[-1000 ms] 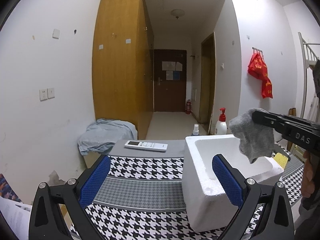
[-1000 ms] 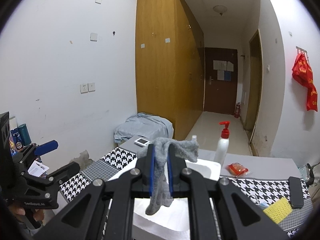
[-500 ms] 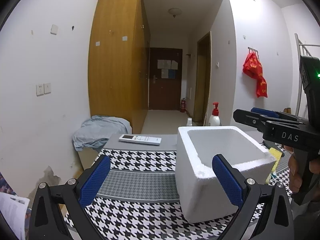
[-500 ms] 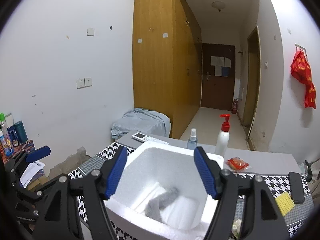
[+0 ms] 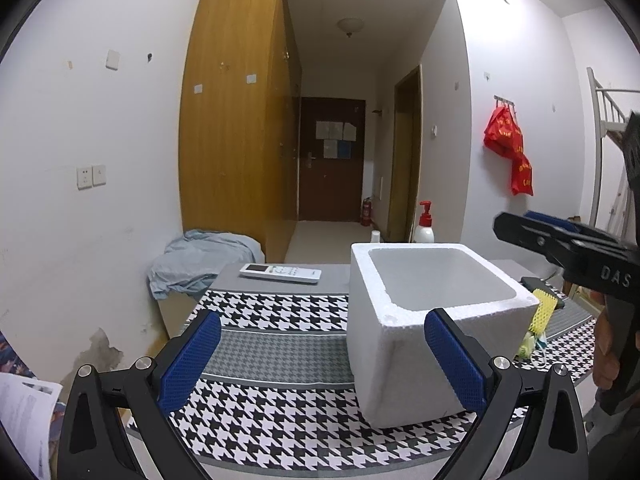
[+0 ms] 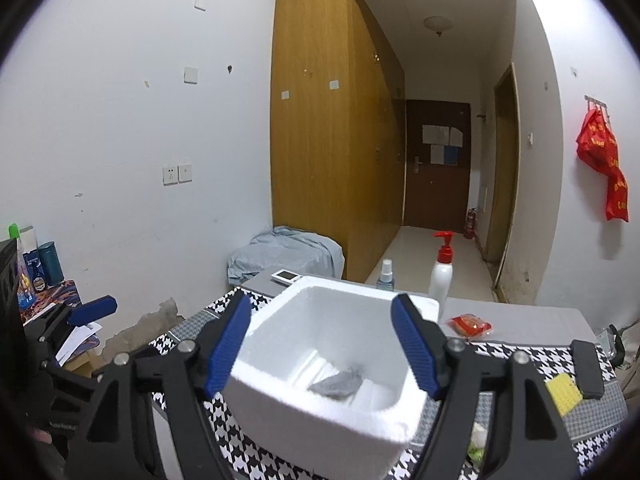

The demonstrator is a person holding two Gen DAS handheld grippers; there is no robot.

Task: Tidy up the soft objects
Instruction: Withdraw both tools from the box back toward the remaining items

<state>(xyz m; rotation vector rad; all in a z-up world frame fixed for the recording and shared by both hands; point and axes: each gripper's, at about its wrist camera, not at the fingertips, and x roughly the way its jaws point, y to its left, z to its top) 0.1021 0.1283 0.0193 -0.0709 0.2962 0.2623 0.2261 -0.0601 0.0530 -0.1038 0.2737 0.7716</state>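
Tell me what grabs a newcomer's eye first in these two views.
The white foam box on the checked tablecloth dominates both views, with a grey sock lying crumpled on its floor. The right gripper hangs open above it, and the left gripper is open too, beside the box. Further back, a red bag hangs bright on the white right-hand wall.

We hold our left gripper (image 5: 322, 354) level and pointing forward, its blue-padded fingers (image 5: 188, 360) spread wide with nothing between them. Our right gripper (image 6: 322, 346) tilts downward, jaws equally wide apart and holding nothing. Seen from the left wrist, it sits at three o'clock, our hand (image 5: 608, 354) wrapped around its handle.
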